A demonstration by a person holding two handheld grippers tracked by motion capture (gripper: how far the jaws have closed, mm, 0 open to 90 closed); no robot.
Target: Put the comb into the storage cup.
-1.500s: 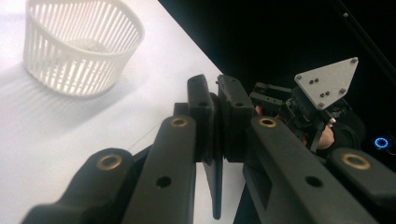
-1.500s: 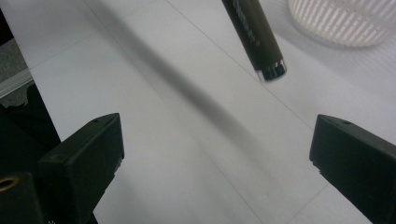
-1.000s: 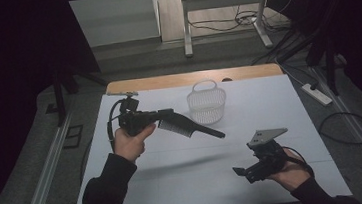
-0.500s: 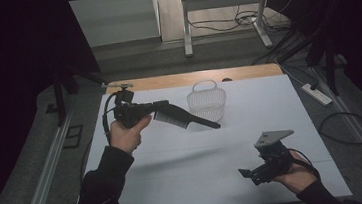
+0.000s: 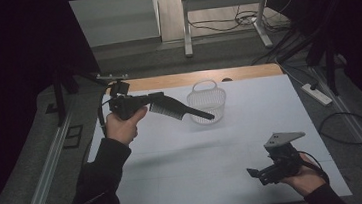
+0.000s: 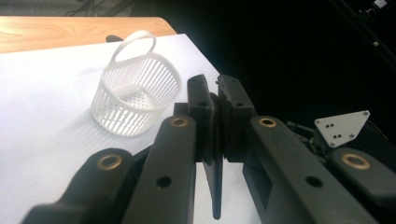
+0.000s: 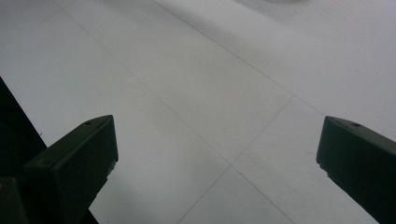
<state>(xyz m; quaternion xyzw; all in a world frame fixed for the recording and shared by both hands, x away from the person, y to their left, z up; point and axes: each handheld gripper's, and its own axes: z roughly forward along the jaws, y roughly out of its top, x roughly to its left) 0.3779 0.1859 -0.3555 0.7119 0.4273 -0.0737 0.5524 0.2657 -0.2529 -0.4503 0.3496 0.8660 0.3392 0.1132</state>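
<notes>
A black comb [image 5: 182,108] is held above the white table [image 5: 176,183], left of centre in the high view, its toothed end clamped at the left and its narrow handle pointing right and slightly down towards the basket. In the left gripper view the comb [image 6: 214,182] is seen edge-on at lower centre, pinched between the two black jaws, which are pressed together on it.

The left gripper [image 5: 144,103] is seen in the upper left of the high view, gripped by a hand [image 5: 121,128] whose dark sleeve comes up from the bottom edge; its cable loops beside the wrist. In its own view the left gripper [image 6: 215,100] is met at the centre of the frame.

A white slatted plastic basket [image 5: 208,104] with an arched handle stands upright on the table just right of the comb's tip, at upper centre of the high view. In the left gripper view the basket [image 6: 135,93] is found at upper left, empty inside as far as can be seen.

The right gripper [image 5: 256,174] is held low over the table at the lower right of the high view, a grey three-cornered plate on top. In the right gripper view its jaws are set wide apart at the lower corners, with nothing but bare table [image 7: 196,93] between them.
</notes>
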